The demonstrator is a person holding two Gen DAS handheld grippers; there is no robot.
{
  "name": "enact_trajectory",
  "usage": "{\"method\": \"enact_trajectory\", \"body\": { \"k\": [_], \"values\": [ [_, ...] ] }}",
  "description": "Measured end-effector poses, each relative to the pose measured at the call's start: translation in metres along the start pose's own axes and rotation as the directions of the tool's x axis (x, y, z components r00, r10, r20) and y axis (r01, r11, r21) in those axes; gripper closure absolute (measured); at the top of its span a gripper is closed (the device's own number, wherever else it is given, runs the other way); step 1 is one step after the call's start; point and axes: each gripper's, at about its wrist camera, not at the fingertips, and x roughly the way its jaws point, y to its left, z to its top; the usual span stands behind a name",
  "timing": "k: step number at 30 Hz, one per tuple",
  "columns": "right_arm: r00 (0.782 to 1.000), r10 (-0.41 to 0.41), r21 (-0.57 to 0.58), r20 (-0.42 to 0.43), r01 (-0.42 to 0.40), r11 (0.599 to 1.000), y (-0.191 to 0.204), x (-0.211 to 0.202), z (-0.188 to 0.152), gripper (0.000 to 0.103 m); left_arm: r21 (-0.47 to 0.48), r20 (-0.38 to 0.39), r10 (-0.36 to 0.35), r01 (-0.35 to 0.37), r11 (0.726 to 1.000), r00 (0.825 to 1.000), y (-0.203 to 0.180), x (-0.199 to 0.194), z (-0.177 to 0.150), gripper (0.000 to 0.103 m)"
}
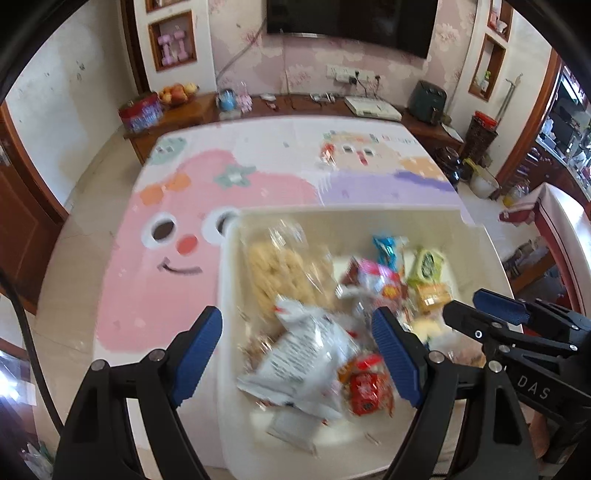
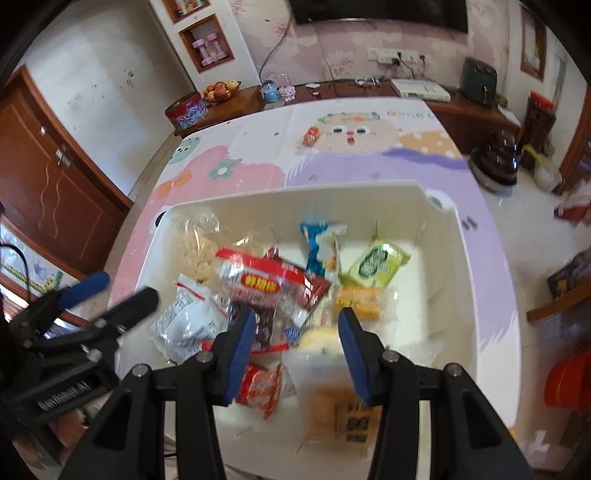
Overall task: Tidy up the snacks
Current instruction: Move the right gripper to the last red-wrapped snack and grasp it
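left wrist view blurs the snacks (image 1: 303,332) in the bin (image 1: 476,236); both grippers' fingers (image 1: 201,341) apart, empty.

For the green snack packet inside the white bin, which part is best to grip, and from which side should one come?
Judging by its pose, grip the green snack packet across its narrow width, coming from above. It lies flat, tilted, near the far wall of the white bin, with bare floor to its right, so a pad fits there. The yellow packet crowds its near edge.

Home living room: wall television (image 1: 351,22), fruit bowl (image 1: 177,94) on wooden sideboard (image 1: 192,110)
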Motion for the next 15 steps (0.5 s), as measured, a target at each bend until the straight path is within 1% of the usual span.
{"method": "enact_trajectory", "body": {
  "k": [2, 4, 5, 7, 8, 9, 11, 13, 15],
  "values": [
    [1.0, -0.002, -0.037, 0.006, 0.002, 0.999, 0.004, -0.004, 0.015, 0.056, 0.013, 0.039, 0.027, -0.028, 1.0, 0.999, 0.005, -0.008, 0.015, 0.021],
    [1.0, 0.003, -0.07, 0.015, -0.002, 0.998, 0.008, -0.011, 0.037, 0.056, 0.026, 0.084, 0.054, -0.056, 0.998, 0.995, 0.009, -0.018, 0.032, 0.021],
    [1.0, -0.006, -0.093, 0.029, 0.009, 0.996, 0.011, -0.019, 0.056, 0.056, 0.032, 0.118, 0.073, -0.077, 0.997, 0.99, 0.012, -0.025, 0.043, 0.021],
    [0.997, -0.034, -0.125, 0.074, 0.043, 0.991, 0.016, -0.034, 0.085, 0.056, 0.036, 0.202, 0.101, -0.11, 0.993, 0.974, 0.017, -0.045, 0.069, 0.021],
    [0.993, -0.051, -0.138, 0.109, 0.066, 0.988, 0.018, -0.045, 0.105, 0.056, 0.036, 0.228, 0.106, -0.117, 0.992, 0.968, 0.019, -0.052, 0.078, 0.021],
    [0.99, -0.056, -0.144, 0.129, 0.075, 0.987, 0.018, -0.053, 0.121, 0.056, 0.035, 0.27, 0.116, -0.13, 0.991, 0.956, 0.022, -0.063, 0.094, 0.021],
    [0.985, -0.053, -0.14, 0.167, 0.077, 0.987, 0.019, -0.069, 0.163, 0.056, 0.036, 0.313, 0.123, -0.141, 0.989, 0.942, 0.026, -0.076, 0.121, 0.021],
    [0.981, -0.047, -0.136, 0.189, 0.073, 0.988, 0.019, -0.077, 0.195, 0.056, 0.026, 0.36, 0.13, -0.149, 0.988, 0.924, 0.031, -0.088, 0.154, 0.02],
    [0.976, -0.058, -0.121, 0.21, 0.085, 0.989, 0.019, -0.078, 0.231, 0.056, 0.006, 0.388, 0.154, -0.169, 0.986, 0.909, 0.034, -0.092, 0.178, 0.017]
  ]
}}
